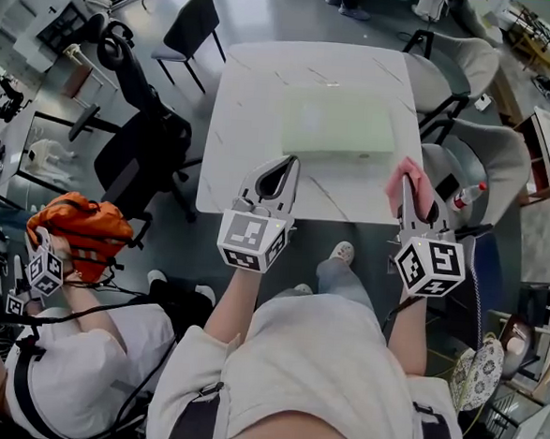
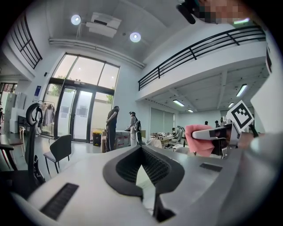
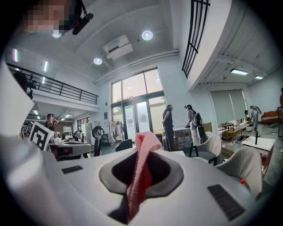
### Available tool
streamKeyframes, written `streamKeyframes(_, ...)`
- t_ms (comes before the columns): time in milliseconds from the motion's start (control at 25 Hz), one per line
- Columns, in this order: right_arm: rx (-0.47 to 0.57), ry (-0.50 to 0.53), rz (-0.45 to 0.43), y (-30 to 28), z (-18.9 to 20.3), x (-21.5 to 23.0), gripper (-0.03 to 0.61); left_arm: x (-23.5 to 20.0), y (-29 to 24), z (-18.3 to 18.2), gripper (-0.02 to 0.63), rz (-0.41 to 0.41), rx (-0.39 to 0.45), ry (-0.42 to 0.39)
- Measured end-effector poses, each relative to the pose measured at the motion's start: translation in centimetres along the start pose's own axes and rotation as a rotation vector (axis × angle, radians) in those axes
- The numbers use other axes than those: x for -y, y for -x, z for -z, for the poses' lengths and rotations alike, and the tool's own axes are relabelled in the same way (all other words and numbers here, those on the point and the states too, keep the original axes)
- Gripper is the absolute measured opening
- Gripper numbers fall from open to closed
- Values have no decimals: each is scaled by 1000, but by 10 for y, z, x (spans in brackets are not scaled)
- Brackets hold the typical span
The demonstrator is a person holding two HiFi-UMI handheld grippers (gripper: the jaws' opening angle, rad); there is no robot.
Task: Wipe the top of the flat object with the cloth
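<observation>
Overhead, the white table [image 1: 235, 117] carries the pale green flat object [image 1: 338, 123] on its near right part. The left gripper [image 1: 289, 163] sits over the near table edge, just short of the object, jaws closed together on nothing. The right gripper [image 1: 408, 197] is at the near right corner, jaws clamped on the pink cloth [image 1: 396, 180], clear of the object.

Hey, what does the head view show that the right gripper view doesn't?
Only the head view shows the pale green flat rectangular slab lying on the white marble-look table, untouched by either gripper. Only the right gripper view shows the two standing people near the tall glass doors. Both show the pink cloth clamped in the right gripper, held off the slab's near right corner.
</observation>
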State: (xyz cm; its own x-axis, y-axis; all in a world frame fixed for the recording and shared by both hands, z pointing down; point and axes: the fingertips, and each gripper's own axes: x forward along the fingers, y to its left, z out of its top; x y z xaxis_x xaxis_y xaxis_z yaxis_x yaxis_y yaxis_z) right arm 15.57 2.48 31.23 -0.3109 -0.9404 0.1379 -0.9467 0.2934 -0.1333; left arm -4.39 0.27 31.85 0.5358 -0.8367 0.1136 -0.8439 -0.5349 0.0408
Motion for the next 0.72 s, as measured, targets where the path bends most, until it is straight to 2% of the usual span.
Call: streamKeyframes(720,39,19,-25,16,-5,-26,35,6,23,-6,6,21,23,6)
